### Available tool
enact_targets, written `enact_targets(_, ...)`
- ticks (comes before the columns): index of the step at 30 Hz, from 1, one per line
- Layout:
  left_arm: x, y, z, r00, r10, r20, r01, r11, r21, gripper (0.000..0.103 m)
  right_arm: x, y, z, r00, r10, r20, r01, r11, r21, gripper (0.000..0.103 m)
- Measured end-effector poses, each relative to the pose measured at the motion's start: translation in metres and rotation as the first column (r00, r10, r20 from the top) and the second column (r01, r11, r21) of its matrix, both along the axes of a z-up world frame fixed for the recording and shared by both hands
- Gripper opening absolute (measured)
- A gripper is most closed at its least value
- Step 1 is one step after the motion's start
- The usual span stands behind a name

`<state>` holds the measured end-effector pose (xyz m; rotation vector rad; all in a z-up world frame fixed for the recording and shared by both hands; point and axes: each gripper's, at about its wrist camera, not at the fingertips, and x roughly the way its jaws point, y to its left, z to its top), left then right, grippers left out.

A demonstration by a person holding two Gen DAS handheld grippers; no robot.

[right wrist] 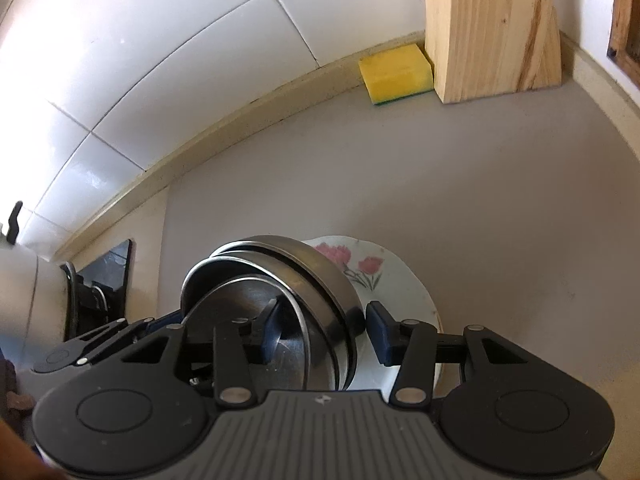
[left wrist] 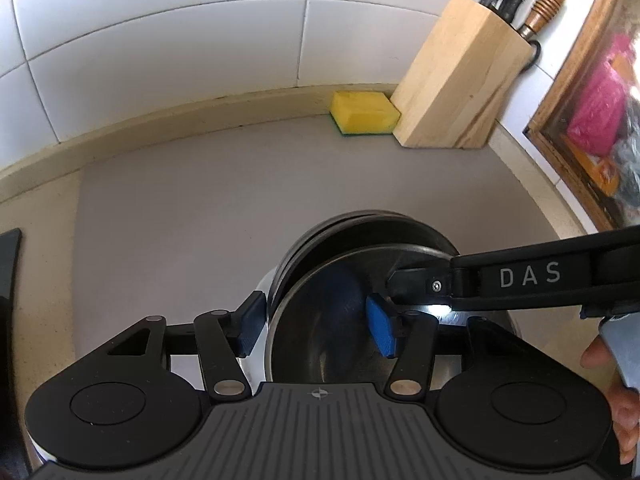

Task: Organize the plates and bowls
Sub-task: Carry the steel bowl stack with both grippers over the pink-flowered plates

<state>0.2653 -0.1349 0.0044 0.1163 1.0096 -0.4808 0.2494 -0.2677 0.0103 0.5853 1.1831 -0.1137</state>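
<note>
So the bowls [right wrist: 280,304] stay nested on the plate [right wrist: 400,280], my left tongs [left wrist: 316,324] and right tongs [right wrist: 326,332] each straddle a rim; whether they pinch, I cannot tell.

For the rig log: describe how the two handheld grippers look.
Both are black linkage frames with silver pivot pins and a ribbed grey base. The left gripper and right gripper carry blue finger pads. White "DAS" lettering marks the right one's side.
</note>
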Motion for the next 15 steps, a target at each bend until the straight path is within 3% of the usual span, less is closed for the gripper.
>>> enact_targets(4, 0.006, -0.002, 0.004, 1.0, 0.008, 0.005, -0.008, 1.0, -0.012, 0.053, 0.003, -0.014, -0.008, 0.999, -0.027, -0.024, 0.029, 0.997, 0.071, 0.032)
enact_targets(15, 0.024, -0.021, 0.008, 0.999, -0.018, 0.041, 0.017, 1.0, 0.011, 0.055, 0.017, -0.037, -0.013, 0.999, -0.05, -0.008, 0.05, 0.995, 0.084, 0.032)
